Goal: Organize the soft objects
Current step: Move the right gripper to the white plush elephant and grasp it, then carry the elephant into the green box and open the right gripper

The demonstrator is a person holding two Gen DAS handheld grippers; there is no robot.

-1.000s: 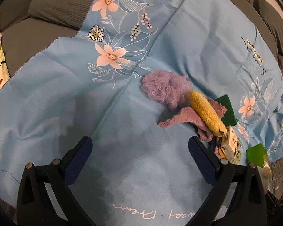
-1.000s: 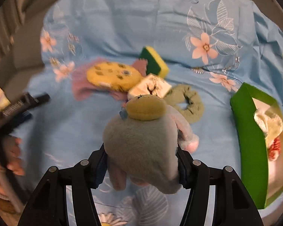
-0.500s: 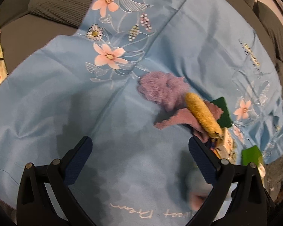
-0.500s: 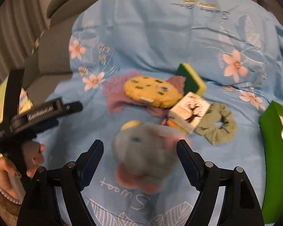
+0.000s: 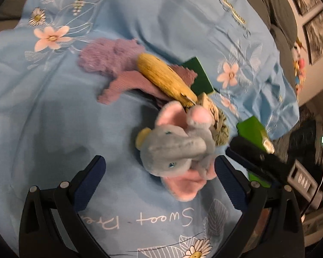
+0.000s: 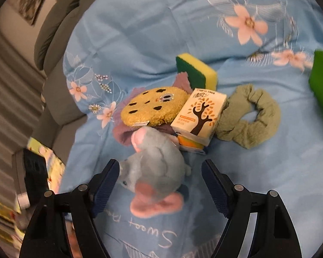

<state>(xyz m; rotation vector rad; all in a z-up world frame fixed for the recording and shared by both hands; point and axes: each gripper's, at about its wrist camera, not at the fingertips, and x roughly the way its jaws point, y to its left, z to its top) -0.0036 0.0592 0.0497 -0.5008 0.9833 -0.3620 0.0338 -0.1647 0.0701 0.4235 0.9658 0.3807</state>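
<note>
Plush elephant lying loose on the blue floral sheet, touching the cookie plush and tissue pack beyond. Likely to roll or nudge that cluster if bumped. Right gripper low over it, fingers spread. Left gripper hovering near, likewise spread, empty.
</note>
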